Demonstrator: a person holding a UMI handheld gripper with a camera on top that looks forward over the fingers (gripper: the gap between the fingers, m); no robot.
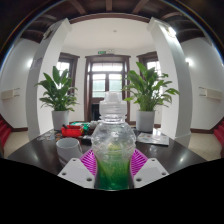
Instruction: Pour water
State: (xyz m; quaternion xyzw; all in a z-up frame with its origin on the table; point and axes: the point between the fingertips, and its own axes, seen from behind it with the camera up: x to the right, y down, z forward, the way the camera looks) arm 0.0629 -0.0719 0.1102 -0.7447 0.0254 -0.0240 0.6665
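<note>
A clear plastic bottle [113, 135] with a white cap and green liquid in its lower part stands upright between my fingers, held above the dark table [40, 152]. My gripper [113, 163] is shut on the bottle, with a magenta pad [90, 160] pressed against each side of it. A small white cup [68, 149] sits on the table just left of the bottle and a little beyond the fingers.
A red object [74, 130] and a flat white thing [155, 138] lie farther back on the table. Two large potted plants [58, 95] stand beyond it on either side of a glass door [107, 82]. White pillars flank the room.
</note>
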